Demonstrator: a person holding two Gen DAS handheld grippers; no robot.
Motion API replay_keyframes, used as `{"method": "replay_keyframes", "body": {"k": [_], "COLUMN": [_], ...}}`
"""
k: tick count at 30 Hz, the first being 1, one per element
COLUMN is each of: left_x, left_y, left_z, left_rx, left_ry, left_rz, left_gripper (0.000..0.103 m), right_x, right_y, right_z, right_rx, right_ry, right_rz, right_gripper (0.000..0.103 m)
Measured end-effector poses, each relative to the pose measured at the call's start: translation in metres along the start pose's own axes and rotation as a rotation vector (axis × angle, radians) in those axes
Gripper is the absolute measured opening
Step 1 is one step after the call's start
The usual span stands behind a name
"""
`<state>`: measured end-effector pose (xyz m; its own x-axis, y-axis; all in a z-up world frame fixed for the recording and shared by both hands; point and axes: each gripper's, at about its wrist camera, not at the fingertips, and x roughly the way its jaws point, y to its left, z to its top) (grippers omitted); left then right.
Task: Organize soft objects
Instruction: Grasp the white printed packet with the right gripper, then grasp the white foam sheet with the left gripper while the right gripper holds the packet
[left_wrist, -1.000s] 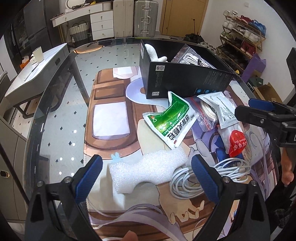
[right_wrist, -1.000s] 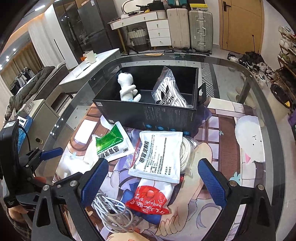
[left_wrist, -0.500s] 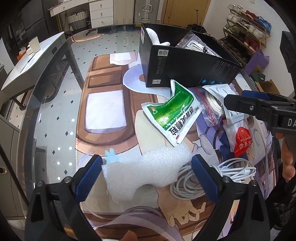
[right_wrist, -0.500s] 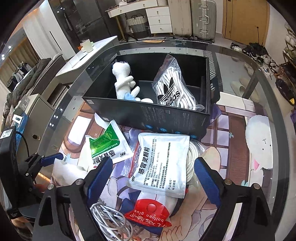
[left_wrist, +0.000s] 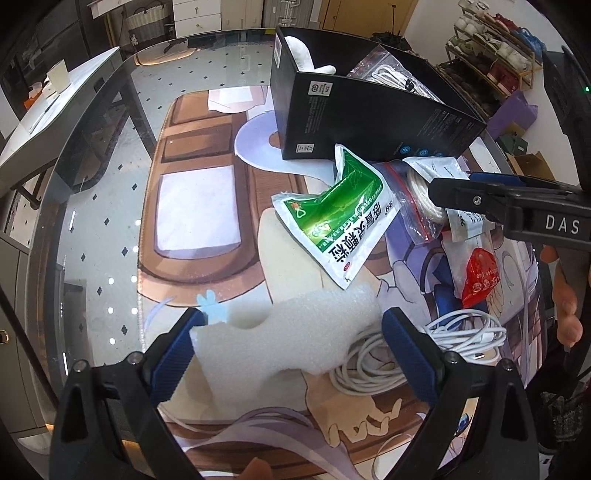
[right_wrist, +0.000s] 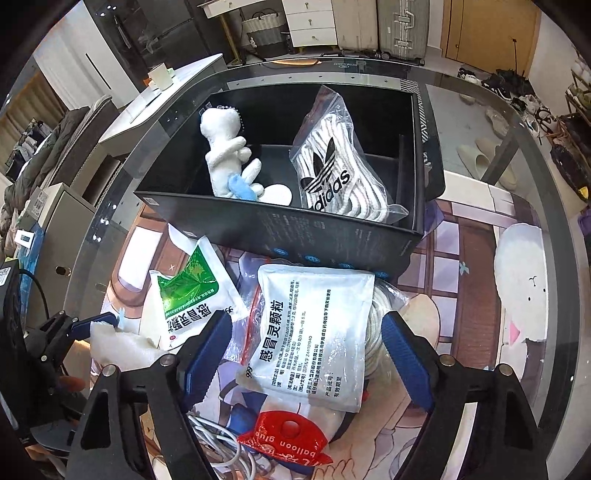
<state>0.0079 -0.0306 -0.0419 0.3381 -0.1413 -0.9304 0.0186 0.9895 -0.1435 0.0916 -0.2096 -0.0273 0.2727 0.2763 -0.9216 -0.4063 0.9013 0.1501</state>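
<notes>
A white foam piece (left_wrist: 288, 336) lies on the printed mat between the fingers of my left gripper (left_wrist: 291, 343), which is open around it; it also shows in the right wrist view (right_wrist: 122, 347). My right gripper (right_wrist: 306, 350) is open above a white medicine packet (right_wrist: 314, 328). A green-and-white packet (left_wrist: 340, 218) lies beside it. The black box (right_wrist: 280, 229) holds a white plush toy (right_wrist: 225, 155) and a bagged Adidas lace bundle (right_wrist: 332, 166).
A coiled white cable (left_wrist: 424, 350), a red balloon-glue pack (right_wrist: 291, 439) and a bagged rope coil (left_wrist: 417, 195) lie on the mat. The glass table's edge (left_wrist: 55, 206) runs along the left. A shoe rack (left_wrist: 495, 40) stands beyond the table.
My left gripper has moved forward so the foam piece now sits between its fingers. My right gripper has moved forward and down over the white packet, closer to the box.
</notes>
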Motion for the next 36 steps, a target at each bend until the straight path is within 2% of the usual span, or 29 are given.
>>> {"method": "replay_keyframes", "body": {"k": [5,12,16,19,25,36], "left_x": [0.003,0.005,0.007,0.005,0.001,-0.016], "left_y": [-0.002,-0.003,-0.003,-0.001,0.003,0.005], "left_z": [0.003,0.007,0.012,0.012,0.008,0.007], "left_rx": [-0.002,-0.024,-0.037,-0.043,-0.029,-0.033], "left_ry": [0.011,0.037,0.052,0.046,0.037,-0.016], "left_rz": [0.019,0.035,0.033,0.040,0.035,0.014], "left_gripper": [0.097,0.097,0.096,0.091,0.087,0.087], "right_x": [0.002,0.000,-0.004,-0.007,-0.013,-0.034], "right_y": [0.004,-0.001,-0.008,-0.008,-0.008,-0.015], "right_z": [0.001,-0.001,-0.003,-0.005,-0.008,-0.018], "right_rx": [-0.011,-0.001,0.009,0.007,-0.017,-0.010], "right_ry": [0.008,-0.005,-0.012,-0.018,-0.038,-0.078], "right_rz": [-0.031,-0.062,-0.048,-0.044,-0.047,-0.027], "right_gripper": [0.083,0.058,0.050,0.047,0.046,0.046]}}
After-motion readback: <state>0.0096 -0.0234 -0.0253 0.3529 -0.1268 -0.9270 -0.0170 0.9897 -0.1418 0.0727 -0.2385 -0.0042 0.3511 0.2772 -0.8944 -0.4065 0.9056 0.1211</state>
